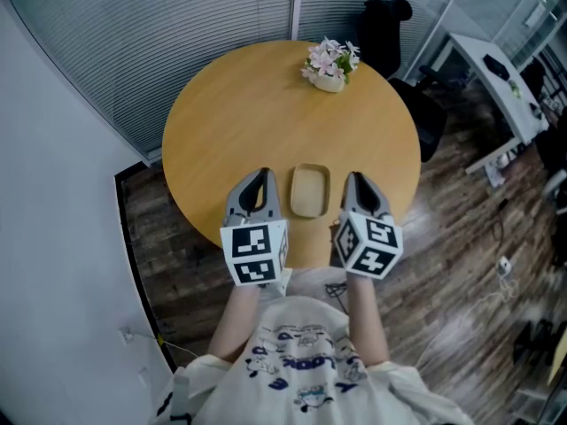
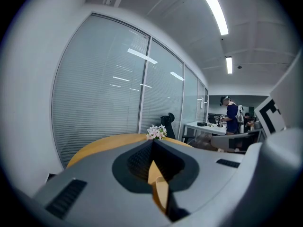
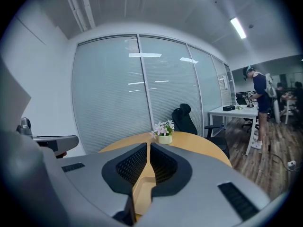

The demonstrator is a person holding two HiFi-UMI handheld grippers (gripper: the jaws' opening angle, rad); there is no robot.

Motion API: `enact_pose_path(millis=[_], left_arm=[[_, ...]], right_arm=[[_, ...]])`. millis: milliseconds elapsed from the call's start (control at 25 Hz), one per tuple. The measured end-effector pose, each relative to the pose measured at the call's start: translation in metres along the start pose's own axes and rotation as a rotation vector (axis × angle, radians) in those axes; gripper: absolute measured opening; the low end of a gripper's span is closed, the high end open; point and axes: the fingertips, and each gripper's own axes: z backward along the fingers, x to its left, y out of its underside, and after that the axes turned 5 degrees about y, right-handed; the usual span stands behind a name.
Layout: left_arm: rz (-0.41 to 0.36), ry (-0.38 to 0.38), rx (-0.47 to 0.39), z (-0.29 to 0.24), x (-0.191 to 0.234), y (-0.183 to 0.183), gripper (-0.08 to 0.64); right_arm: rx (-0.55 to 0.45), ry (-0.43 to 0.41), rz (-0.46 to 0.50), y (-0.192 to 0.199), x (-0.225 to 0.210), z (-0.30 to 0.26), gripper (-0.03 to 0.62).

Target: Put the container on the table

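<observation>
The tabletop (image 1: 230,122) looked like smooth wood with a satin sheen. The container (image 1: 309,190) seemed matt tan plastic. The left gripper (image 1: 261,173) and right gripper (image 1: 353,176) had matt grey plastic shells, with jaws ribbed and black inside. The floor (image 1: 461,264) was dark, grainy wood planks.

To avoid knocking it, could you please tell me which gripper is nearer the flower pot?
Right. In the head view the right gripper is almost straight below the flower pot; the left gripper is farther left, beyond the container.
</observation>
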Motion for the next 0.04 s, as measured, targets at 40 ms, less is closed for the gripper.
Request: enact_pose_path(millis=[40], left_arm=[[0.0,0.0,0.001,0.0002,-0.0001,0.0001,0.003]], right_arm=[[0.0,-0.001,0.001,0.0001,0.0,0.0001,0.025]])
